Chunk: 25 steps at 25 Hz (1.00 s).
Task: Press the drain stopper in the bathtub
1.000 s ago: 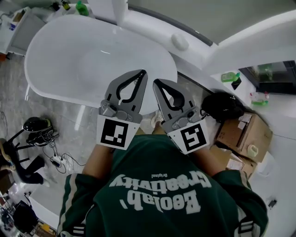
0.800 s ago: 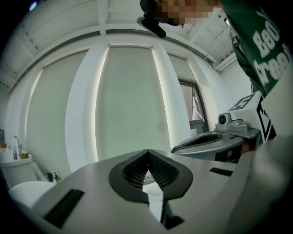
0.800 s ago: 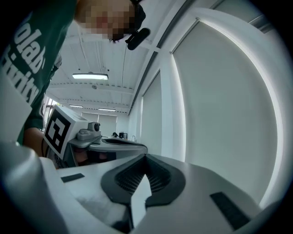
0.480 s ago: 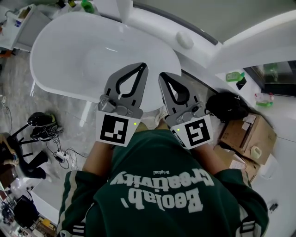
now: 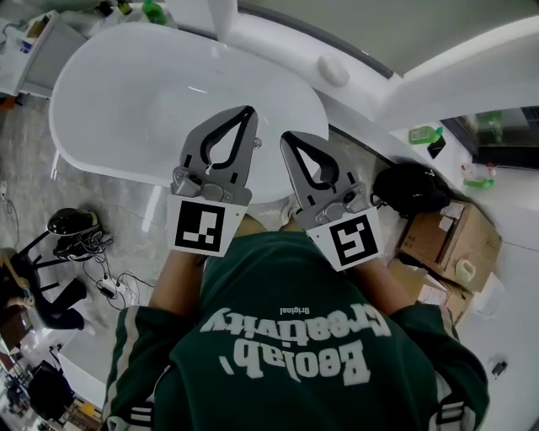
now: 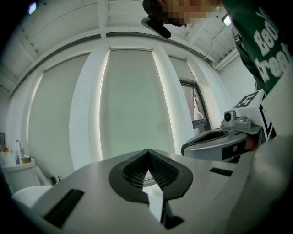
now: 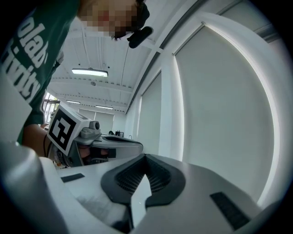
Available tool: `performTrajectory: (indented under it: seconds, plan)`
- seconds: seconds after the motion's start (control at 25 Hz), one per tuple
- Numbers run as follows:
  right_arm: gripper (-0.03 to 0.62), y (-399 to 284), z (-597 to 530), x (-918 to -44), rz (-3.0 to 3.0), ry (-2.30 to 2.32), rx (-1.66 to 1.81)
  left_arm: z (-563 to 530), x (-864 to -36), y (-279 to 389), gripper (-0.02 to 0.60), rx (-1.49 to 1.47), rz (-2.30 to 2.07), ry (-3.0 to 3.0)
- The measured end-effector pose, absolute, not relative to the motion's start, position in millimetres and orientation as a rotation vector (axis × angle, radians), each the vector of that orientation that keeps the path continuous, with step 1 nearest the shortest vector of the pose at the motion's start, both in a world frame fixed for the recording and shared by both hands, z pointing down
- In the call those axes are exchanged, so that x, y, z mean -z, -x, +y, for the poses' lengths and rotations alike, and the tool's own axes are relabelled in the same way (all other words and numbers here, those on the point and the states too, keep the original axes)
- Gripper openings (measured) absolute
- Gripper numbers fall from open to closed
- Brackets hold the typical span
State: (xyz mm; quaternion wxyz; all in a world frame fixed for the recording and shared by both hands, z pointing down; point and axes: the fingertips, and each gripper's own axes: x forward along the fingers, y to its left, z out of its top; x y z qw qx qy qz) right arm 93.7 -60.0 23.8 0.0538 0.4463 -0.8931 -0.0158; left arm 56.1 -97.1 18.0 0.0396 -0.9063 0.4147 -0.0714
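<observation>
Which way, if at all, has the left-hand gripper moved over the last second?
Yes. Judged against the bathtub rim, the left gripper has edged forward, reaching a little farther over the tub.

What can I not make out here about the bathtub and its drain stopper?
Drain stopper: head view, not found; the left gripper and right gripper cover part of the bathtub floor.
Tub floor: both gripper views look upward, past it.
Bottles behind the tub: head view, cut by the top edge, too small to name.
</observation>
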Motion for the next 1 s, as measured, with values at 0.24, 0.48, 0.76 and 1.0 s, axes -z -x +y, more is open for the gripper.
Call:
performTrajectory:
  seconds: [0.24,0.48,0.76,1.0]
  plan:
    - [0.009,-102.7,-70.7,-32.4,-2.671,-1.376,0.04,-102.1,-25.3,-57.4,0.008,0.243,1.29,2.747]
    - [0.009,-104.7,-82.2,-50.4,-2.665,-1.348,-0.029,-104.5,-41.8,-54.9,0.008,0.275,1.329,2.772]
    - [0.009,-109.0,-97.2,-90.1,-2.645,-1.297,-0.14,-111.8,-77.3,-42.5,0.008,0.356,1.387,2.781]
    - [0.009,-113.3,-119.3,-145.4,-2.572,-1.249,-0.228,-120.9,-135.6,-21.2,0.008,0.472,1.486,2.796]
